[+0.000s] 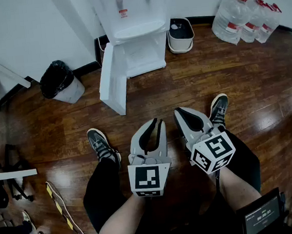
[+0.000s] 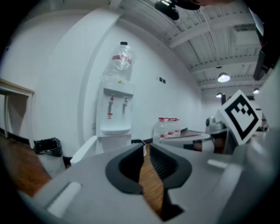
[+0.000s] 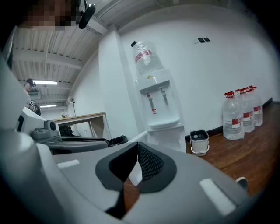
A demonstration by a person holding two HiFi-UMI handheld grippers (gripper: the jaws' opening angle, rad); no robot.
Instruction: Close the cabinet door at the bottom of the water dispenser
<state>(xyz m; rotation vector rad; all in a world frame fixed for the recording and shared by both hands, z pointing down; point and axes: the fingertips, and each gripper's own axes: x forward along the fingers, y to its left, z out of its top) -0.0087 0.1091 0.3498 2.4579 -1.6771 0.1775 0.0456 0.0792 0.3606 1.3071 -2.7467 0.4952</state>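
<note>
The cabinet door is seen swung wide open at the foot of the white water dispenser, jutting out from its left side over the wooden floor. The left gripper and right gripper are held well short of it, each with its jaws pressed together.

nothing reads clearly: digits on the small screen are blurred; red labels on the water dispenser and water bottles are too small.
</note>
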